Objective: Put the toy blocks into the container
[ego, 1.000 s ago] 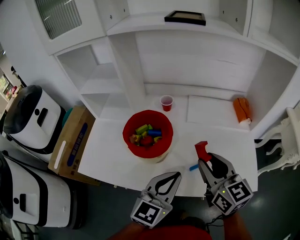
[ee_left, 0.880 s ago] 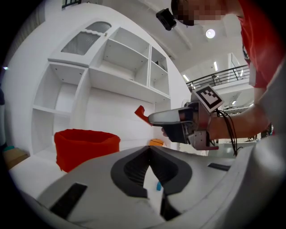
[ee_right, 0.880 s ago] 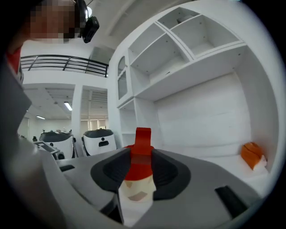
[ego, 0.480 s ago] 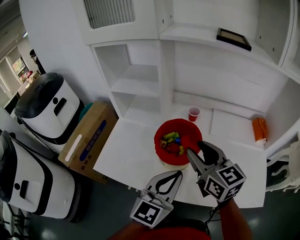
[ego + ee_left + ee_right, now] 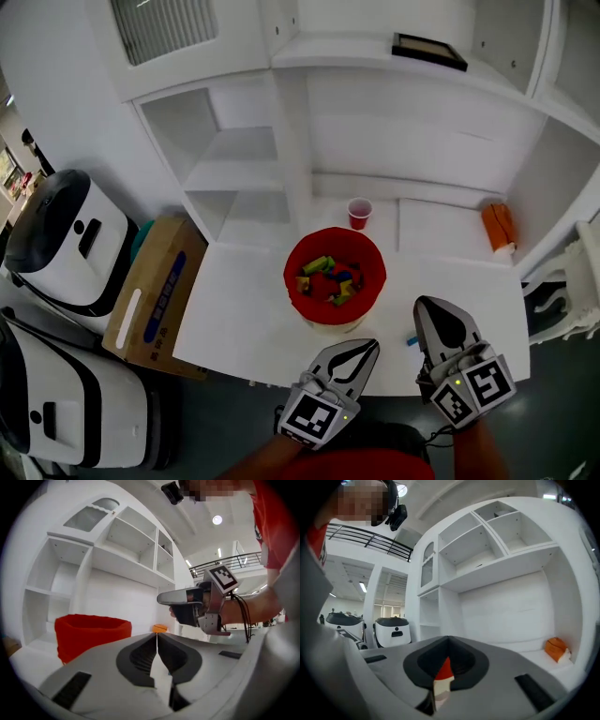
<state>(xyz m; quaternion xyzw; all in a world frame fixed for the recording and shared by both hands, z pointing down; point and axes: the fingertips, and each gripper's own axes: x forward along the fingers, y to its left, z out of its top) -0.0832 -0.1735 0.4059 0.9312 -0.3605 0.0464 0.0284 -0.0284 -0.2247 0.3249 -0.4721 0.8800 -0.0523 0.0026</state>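
The red container [image 5: 335, 277] stands mid-table with several coloured toy blocks [image 5: 326, 278] inside; it also shows as a red tub [image 5: 91, 632] at the left of the left gripper view. A small blue block [image 5: 412, 340] lies on the white table [image 5: 244, 309] near its front edge, between the two grippers. My left gripper [image 5: 368, 343] [image 5: 156, 634] is shut and empty, in front of the container. My right gripper [image 5: 429, 302] [image 5: 449, 639] is shut with no block in it, to the container's right and just beyond the blue block.
A red cup [image 5: 359, 213] stands behind the container. An orange object [image 5: 498, 228] [image 5: 557, 648] lies at the back right. White shelving [image 5: 234, 169] rises behind the table. A cardboard box [image 5: 150, 291] and white machines [image 5: 56, 239] sit at the left, off the table.
The right gripper carried a red block over the container, stood open there, and has now drawn back to the right, shut and empty. The left gripper has hardly moved.
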